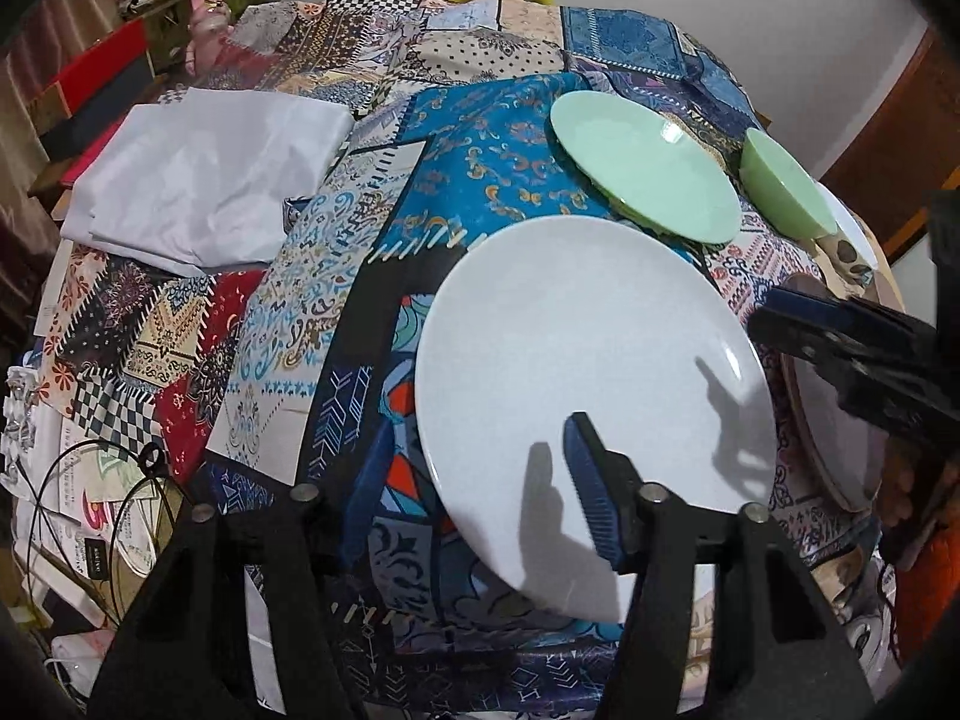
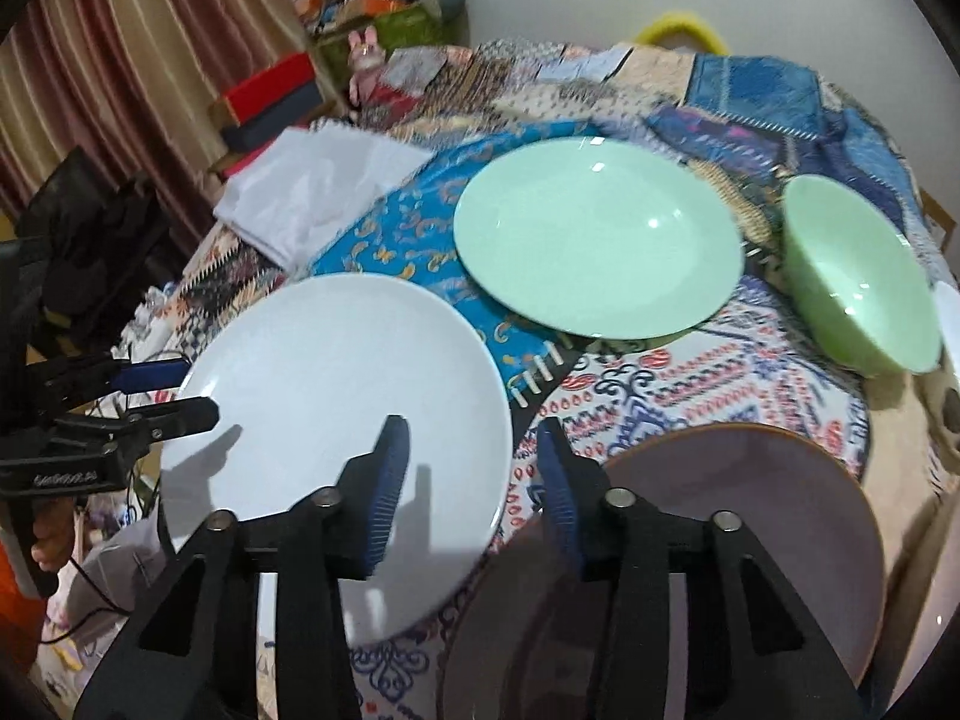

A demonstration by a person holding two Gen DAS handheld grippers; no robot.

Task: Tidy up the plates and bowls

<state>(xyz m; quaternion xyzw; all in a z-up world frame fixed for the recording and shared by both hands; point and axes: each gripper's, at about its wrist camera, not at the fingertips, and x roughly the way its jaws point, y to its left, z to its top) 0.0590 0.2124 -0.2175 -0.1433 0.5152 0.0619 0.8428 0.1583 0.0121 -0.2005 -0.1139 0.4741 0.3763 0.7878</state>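
1. The white plate [image 1: 588, 360] lies flat on the counter [image 1: 480, 168], which is covered with a patchwork cloth, on the near side.
2. The left gripper [image 1: 480, 426] straddles the plate's left rim with its fingers apart: one over the plate, one outside the edge.
3. The right gripper [image 2: 471, 423] straddles the right rim in the same way, fingers apart.
4. We see pale lettering on the left gripper's body in the right wrist view, too blurred to read. A dark label among papers in the left wrist view is too small to read.
5. Only the right wrist view shows the lilac plate [image 2: 750, 510] with a brown rim whole, just beside the white one.
6. The green plate [image 2: 600, 240] and green bowl [image 2: 858, 294] sit behind, showing bare glaze.
7. A folded white cloth [image 1: 204, 180] lies far left.
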